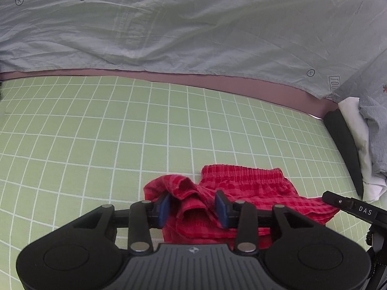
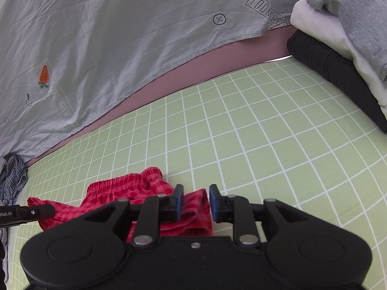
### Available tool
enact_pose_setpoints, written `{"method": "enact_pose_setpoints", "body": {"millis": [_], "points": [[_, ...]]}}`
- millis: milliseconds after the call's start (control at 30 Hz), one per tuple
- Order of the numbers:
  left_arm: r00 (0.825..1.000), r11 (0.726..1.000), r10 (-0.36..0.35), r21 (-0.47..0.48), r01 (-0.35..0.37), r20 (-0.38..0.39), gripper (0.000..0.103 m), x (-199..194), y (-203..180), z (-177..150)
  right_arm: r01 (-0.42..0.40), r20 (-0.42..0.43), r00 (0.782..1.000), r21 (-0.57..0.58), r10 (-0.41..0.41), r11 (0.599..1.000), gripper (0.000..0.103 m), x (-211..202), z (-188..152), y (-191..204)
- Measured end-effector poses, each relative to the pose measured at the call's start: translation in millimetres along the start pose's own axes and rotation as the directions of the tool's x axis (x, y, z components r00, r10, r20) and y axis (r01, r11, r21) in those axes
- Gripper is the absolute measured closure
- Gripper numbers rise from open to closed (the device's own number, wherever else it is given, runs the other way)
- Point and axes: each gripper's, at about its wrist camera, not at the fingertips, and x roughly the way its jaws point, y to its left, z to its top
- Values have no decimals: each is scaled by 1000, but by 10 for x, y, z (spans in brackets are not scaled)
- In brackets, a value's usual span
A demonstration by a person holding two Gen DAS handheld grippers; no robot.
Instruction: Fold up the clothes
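Note:
Red checked shorts (image 1: 241, 191) with an elastic waistband lie crumpled on the green grid sheet (image 1: 96, 133). My left gripper (image 1: 193, 207) is open, its blue pads either side of a raised fold at the shorts' left end. In the right wrist view the shorts (image 2: 125, 188) lie low and left. My right gripper (image 2: 194, 203) is open over the shorts' right edge, with cloth between and under the jaws. The other gripper's tip shows at the edge of each view (image 1: 348, 204) (image 2: 26, 213).
A pale grey quilt with carrot prints (image 1: 193, 24) lies across the far side, with a pink strip of mattress below it. A stack of folded black, white and grey clothes (image 2: 338, 43) sits at the right. A dark checked garment (image 2: 12, 181) lies at the far left.

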Motion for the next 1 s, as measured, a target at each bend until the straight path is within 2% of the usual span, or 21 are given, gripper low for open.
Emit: {"method": "enact_pose_setpoints", "body": {"millis": [233,433,500,767,867,1000], "points": [[998,998,47,-43,-45,45,39,-265,72,-83,28,46,999,20,-29,999,71,-192,44,-83],[998,997,57,-49,-56,10,34,-315,45,-266,35,28,999,14,-35,999,64,-278,-83,-139],[998,998,55,-42,-56,-12,28,-287,16,-312,34,11,999,11,-34,999,63,-281,-147,-145],[992,997,71,23,-69,-101,27,16,-117,-339,15,-79,997,-31,-18,999,62,-189,-375,-78],[989,996,89,33,-86,-114,27,172,-123,-253,6,-117,993,-72,-14,997,57,-62,-381,13],[986,992,127,29,-124,-108,27,371,-93,-74,-12,-135,991,-101,-2,995,56,152,-258,87]]}}
